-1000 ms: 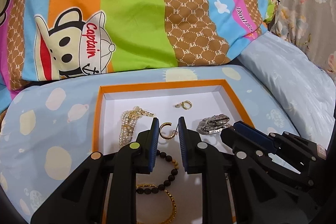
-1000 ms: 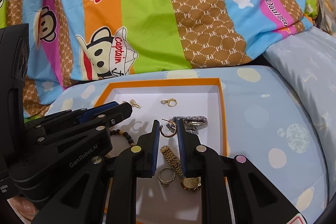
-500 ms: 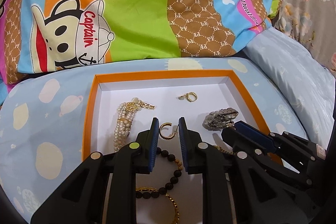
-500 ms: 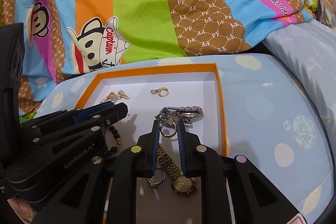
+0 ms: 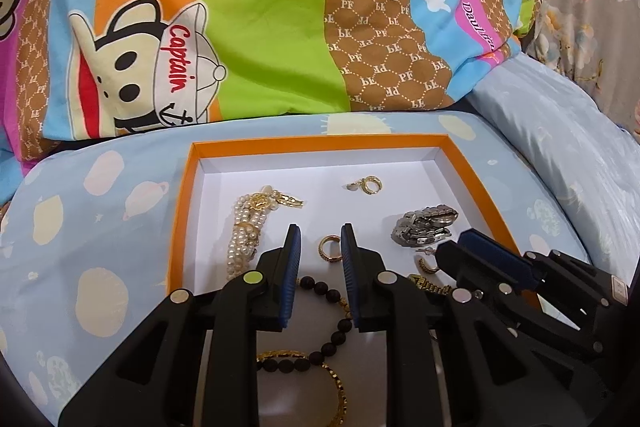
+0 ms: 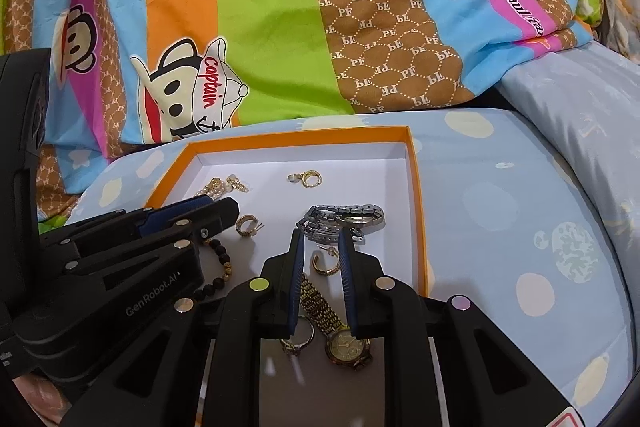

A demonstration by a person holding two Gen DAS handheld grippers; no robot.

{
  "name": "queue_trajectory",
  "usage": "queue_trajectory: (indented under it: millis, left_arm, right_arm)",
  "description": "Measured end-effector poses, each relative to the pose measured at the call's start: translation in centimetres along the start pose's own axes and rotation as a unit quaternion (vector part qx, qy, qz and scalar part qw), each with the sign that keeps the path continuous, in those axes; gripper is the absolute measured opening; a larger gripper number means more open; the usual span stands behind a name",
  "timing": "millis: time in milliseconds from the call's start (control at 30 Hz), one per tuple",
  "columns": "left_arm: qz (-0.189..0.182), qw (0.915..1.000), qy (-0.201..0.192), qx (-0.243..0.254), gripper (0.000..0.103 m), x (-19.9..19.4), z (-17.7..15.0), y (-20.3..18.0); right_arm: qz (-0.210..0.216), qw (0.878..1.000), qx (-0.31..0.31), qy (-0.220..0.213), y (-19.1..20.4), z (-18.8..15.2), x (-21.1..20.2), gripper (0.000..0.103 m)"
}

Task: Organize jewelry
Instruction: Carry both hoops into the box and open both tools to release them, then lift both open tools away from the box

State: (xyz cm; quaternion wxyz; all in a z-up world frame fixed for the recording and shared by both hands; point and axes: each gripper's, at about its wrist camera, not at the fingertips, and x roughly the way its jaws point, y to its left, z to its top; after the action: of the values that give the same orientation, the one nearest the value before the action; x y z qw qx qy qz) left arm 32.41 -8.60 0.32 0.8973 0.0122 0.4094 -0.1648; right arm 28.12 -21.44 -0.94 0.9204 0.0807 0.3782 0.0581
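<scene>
An orange-rimmed white tray (image 5: 180, 227) holds the jewelry. My left gripper (image 5: 320, 247) hangs low over it, its jaws opening. A gold hoop earring (image 5: 330, 247) lies on the tray floor between them, against the right finger only. In the right wrist view that hoop (image 6: 248, 225) rests just past the left gripper (image 6: 224, 213). My right gripper (image 6: 321, 247) is open, with a second gold hoop (image 6: 326, 263) between its fingers and a thin gap on the hoop's left. A silver watch (image 6: 344, 217) lies just beyond.
A pearl bracelet (image 5: 242, 239), a small gold earring (image 5: 366, 184), a black bead bracelet (image 5: 332, 335) and a gold chain (image 5: 336, 383) share the tray. A gold watch (image 6: 346, 345) and ring (image 6: 298, 335) lie under the right gripper. A striped cartoon pillow (image 5: 260, 27) rises behind.
The left jaws have widened a little, and the hoop no longer spans the gap. In the right wrist view the second hoop sits lower between the fingers than before.
</scene>
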Motion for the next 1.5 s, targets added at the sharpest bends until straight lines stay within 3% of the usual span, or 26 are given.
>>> queue_trajectory:
  millis: [100, 333, 433, 533, 567, 633, 700, 900, 1000, 1133, 1500]
  left_arm:
    - [0.026, 0.9996, -0.011, 0.007, 0.034, -0.6, -0.4, -0.1]
    - [0.060, 0.9977, 0.011, 0.029, 0.034, -0.2, -2.1, -0.6]
    - [0.076, 0.9966, 0.002, 0.033, 0.034, -0.8, -2.6, -0.8]
    - [0.072, 0.9968, -0.034, -0.004, 0.036, -2.6, -2.3, 0.0]
    - [0.076, 0.9962, -0.042, -0.014, 0.039, -2.9, -2.1, 0.3]
    - [0.087, 0.9957, -0.027, -0.017, 0.061, -2.0, -1.8, 0.6]
    - [0.093, 0.9956, -0.008, -0.013, 0.059, -1.1, -1.9, 0.7]
    - [0.113, 0.9935, -0.015, -0.001, 0.059, -1.4, -1.6, 0.0]
    - [0.117, 0.9931, 0.004, 0.003, 0.059, -0.4, -1.2, 0.0]
    - [0.137, 0.9898, 0.015, 0.034, 0.059, -0.6, -2.2, -1.0]
    - [0.108, 0.9937, 0.023, 0.022, 0.059, -5.1, -7.2, -1.0]
  right_arm:
    - [0.000, 1.000, -0.005, 0.003, 0.4, -0.6, -0.3, 0.017]
    - [0.003, 1.000, 0.000, 0.012, 0.8, -2.1, -1.2, 0.017]
    - [0.003, 1.000, 0.001, 0.013, 0.9, -2.7, -1.7, 0.017]
    - [0.003, 1.000, 0.005, 0.013, 0.8, -3.1, -2.1, 0.017]
    - [0.002, 1.000, 0.005, 0.014, 0.8, -3.2, -2.2, 0.017]
    - [0.002, 1.000, 0.008, 0.016, 0.7, -3.3, -2.3, 0.018]
    - [0.003, 1.000, 0.010, 0.019, 0.6, -3.5, -2.3, 0.019]
    - [-0.003, 1.000, 0.005, 0.024, 0.9, -4.3, -2.9, 0.019]
    - [-0.005, 1.000, 0.003, 0.024, 1.0, -4.7, -3.3, 0.019]
    - [-0.013, 1.000, -0.003, 0.023, 1.3, -5.4, -4.0, 0.019]
    - [-0.012, 0.999, -0.022, 0.031, 3.1, -10.1, -8.5, 0.019]
